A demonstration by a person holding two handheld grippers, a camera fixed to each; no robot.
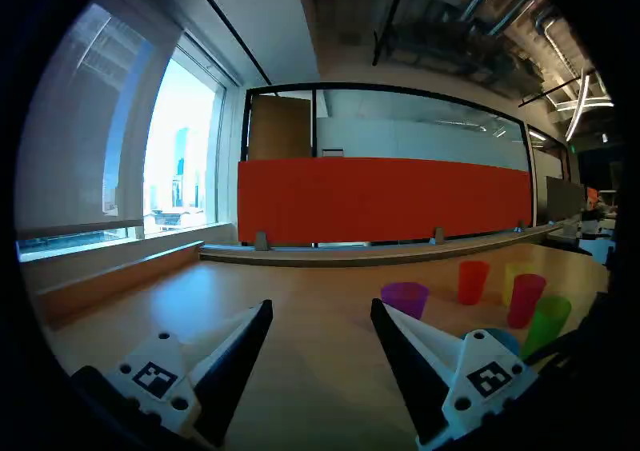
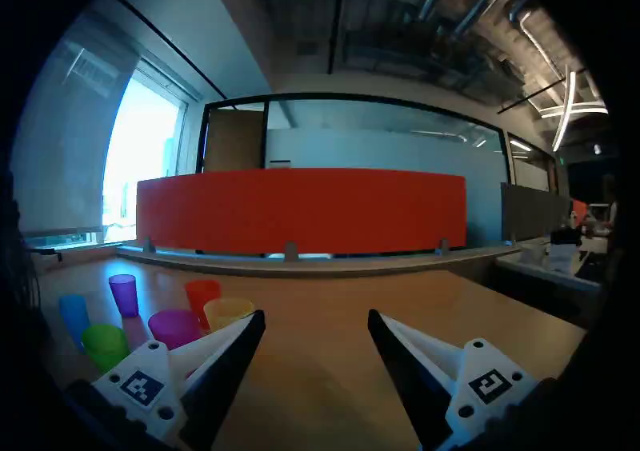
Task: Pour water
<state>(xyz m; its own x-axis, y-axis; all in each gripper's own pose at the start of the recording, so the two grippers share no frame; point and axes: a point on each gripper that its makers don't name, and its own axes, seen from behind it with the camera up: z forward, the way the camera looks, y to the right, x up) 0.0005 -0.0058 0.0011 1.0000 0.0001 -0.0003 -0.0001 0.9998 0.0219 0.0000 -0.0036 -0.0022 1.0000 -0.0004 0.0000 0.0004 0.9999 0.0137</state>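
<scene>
Several coloured plastic cups stand in a cluster on the wooden table [image 1: 320,387]. The left gripper view has them to the right of my left gripper [image 1: 320,305]: purple cup [image 1: 405,297], orange cup [image 1: 472,281], yellow cup [image 1: 514,275], pink cup [image 1: 526,299], green cup [image 1: 548,323], and a blue cup [image 1: 502,339] partly hidden by the right finger. My right gripper [image 2: 316,315] has them at its left: blue cup [image 2: 74,315], purple cup [image 2: 123,293], green cup [image 2: 104,345], pink cup [image 2: 176,327], orange cup [image 2: 202,293], yellow cup [image 2: 226,310]. Both grippers are open and hold nothing.
An orange partition panel [image 2: 304,211] runs along the table's far edge, with a glass wall behind it. A bright window [image 1: 180,171] and a wooden sill lie to the left. A second desk [image 2: 552,271] with small items stands at the right.
</scene>
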